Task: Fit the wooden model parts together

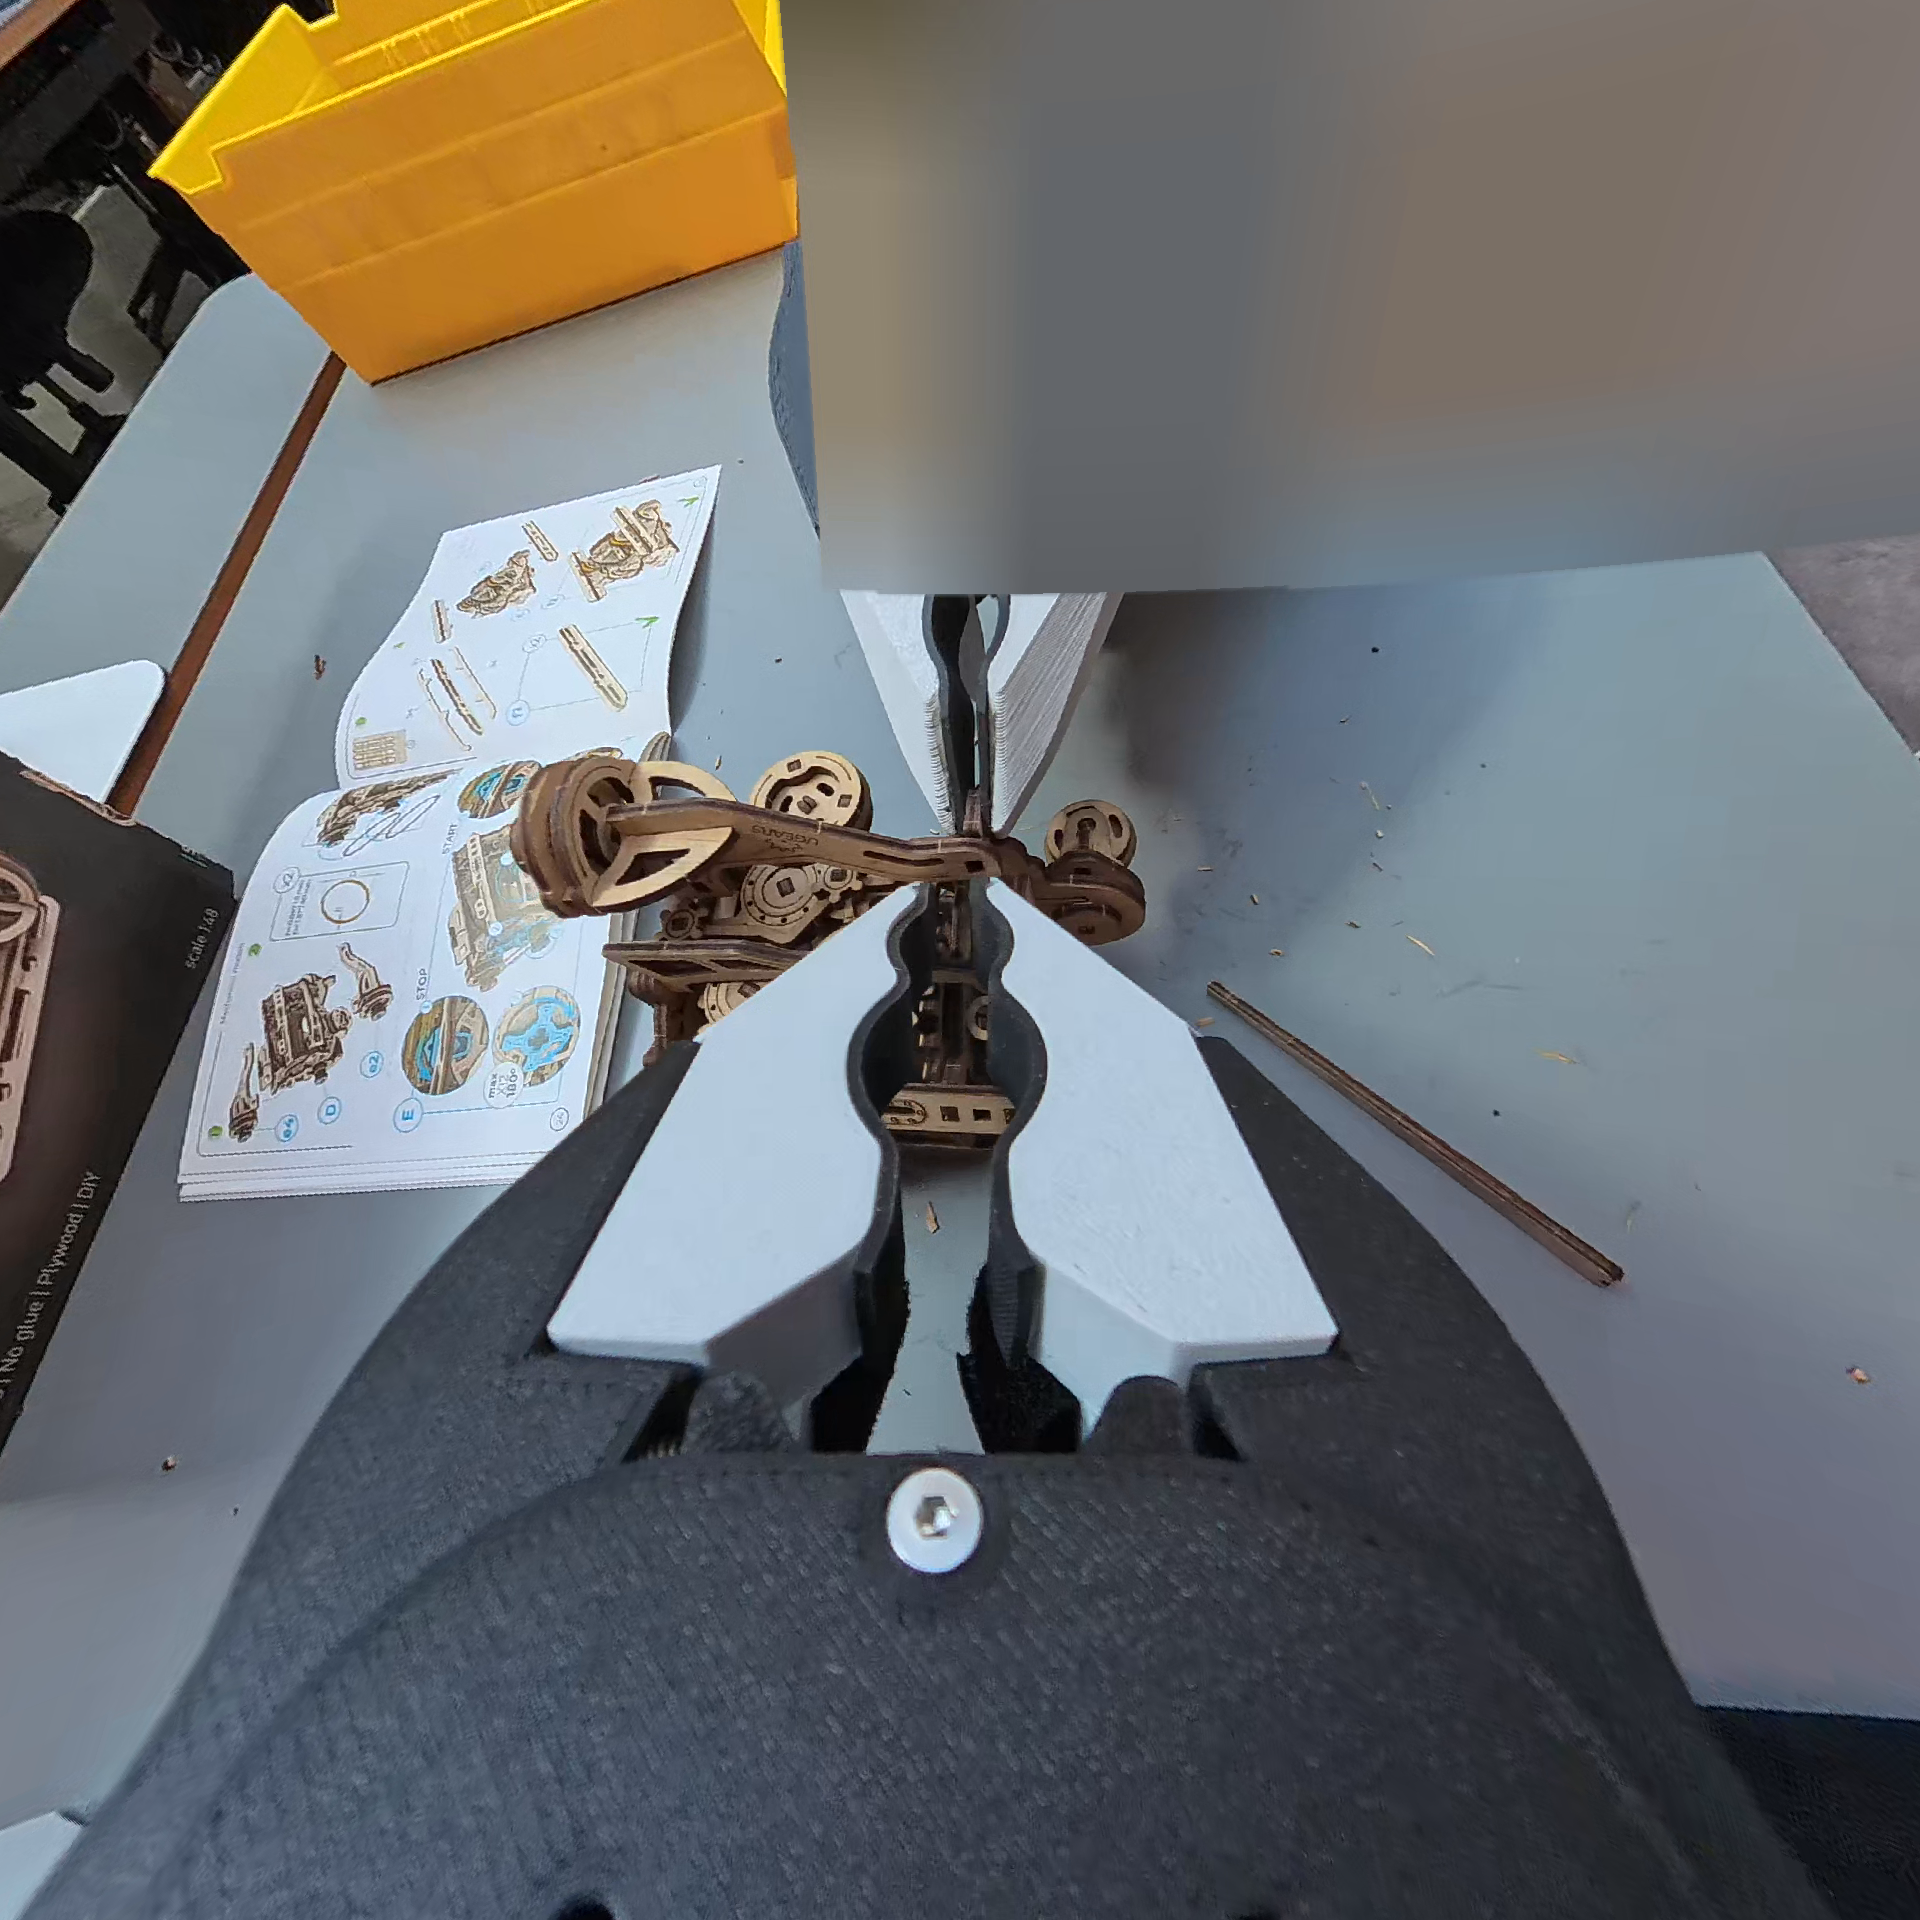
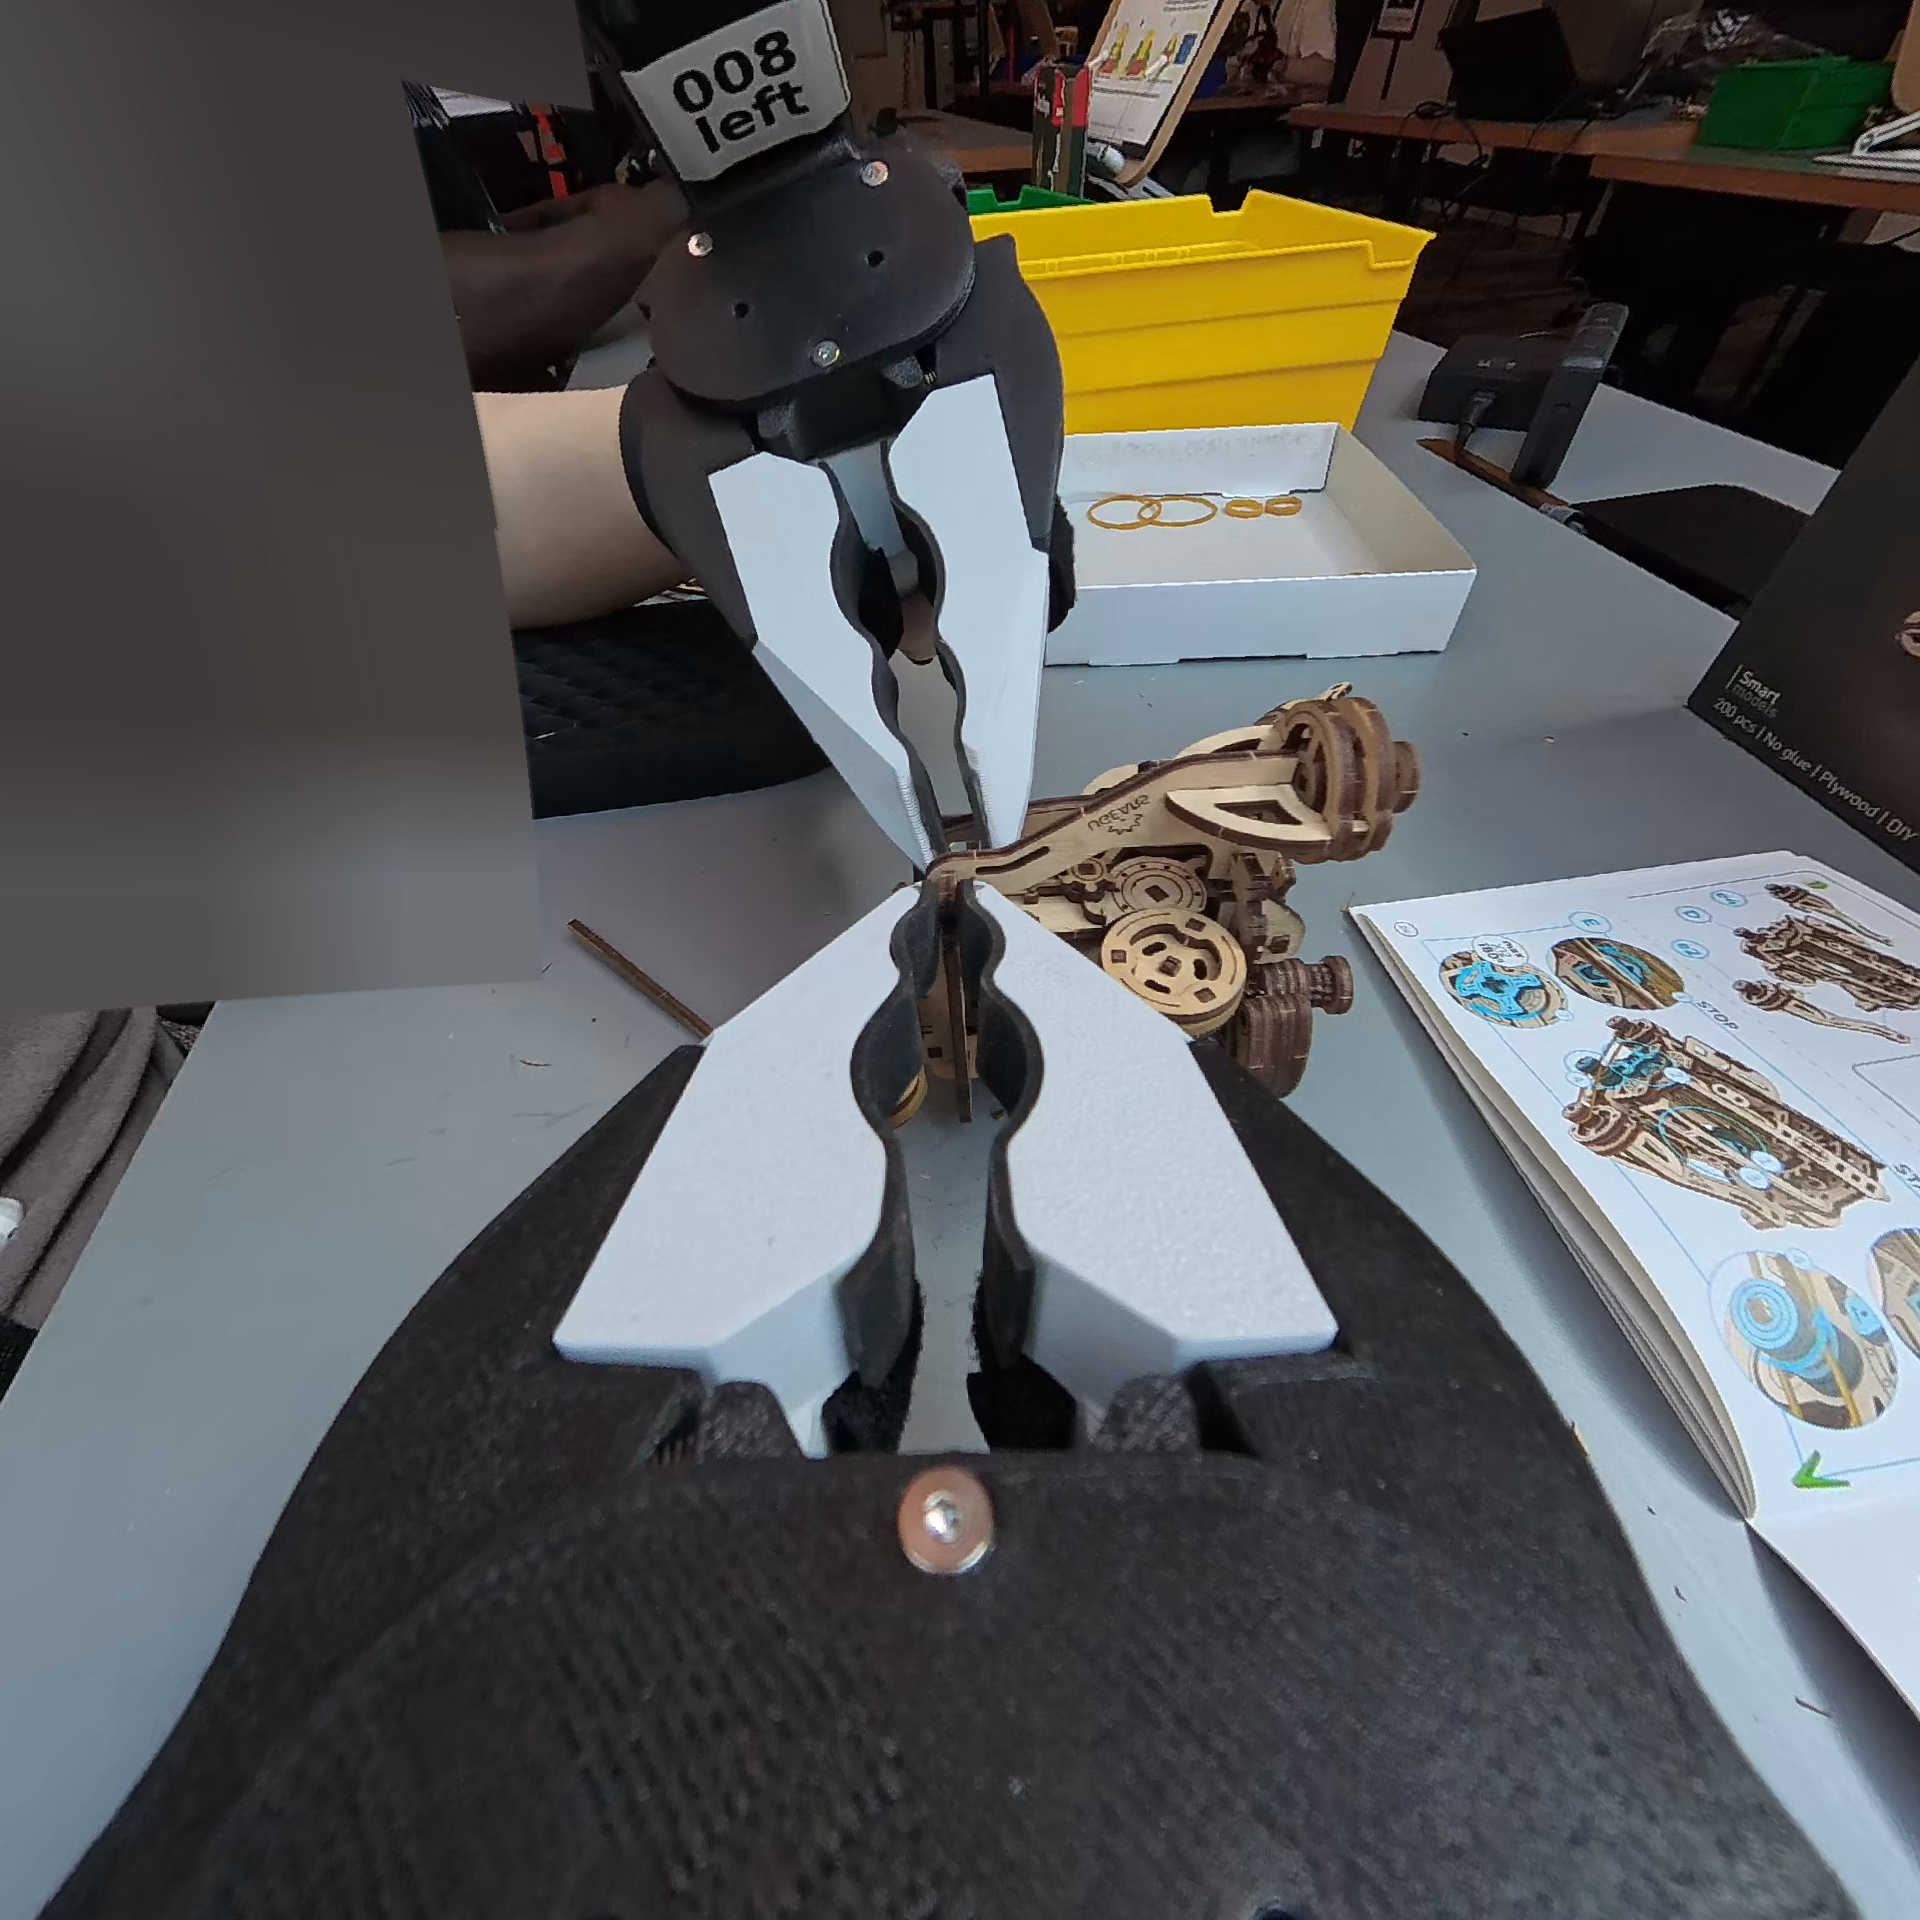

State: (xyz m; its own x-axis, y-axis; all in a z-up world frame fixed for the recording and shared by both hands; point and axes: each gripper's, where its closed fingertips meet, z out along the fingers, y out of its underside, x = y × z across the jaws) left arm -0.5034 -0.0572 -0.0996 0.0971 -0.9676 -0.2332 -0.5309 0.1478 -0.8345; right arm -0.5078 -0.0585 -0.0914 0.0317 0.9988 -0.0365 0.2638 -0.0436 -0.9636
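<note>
1. Two grippers meet tip to tip over the wooden model [image 2: 1195, 914], which sits mid-table [image 1: 1558, 831] just beside the open manual [image 1: 436, 935].
2. Right gripper [image 2: 948, 902]: fingers nearly closed, pads pinching a thin upright wood plate at the model's near end.
3. Left gripper [image 1: 954, 883]: fingers almost shut at the narrow end of the long curved arm piece [image 1: 790, 831]; can't confirm the pads bite it.
4. Step, prob.: seating the arm's end onto the plate's tab.
5. Next needs: plate held steady, slot lined up w/ tab, straight gentle push. Thin ply, snap risk if twisted.
6. Loose wood strip [image 1: 1413, 1132] lies apart, unused.
</note>
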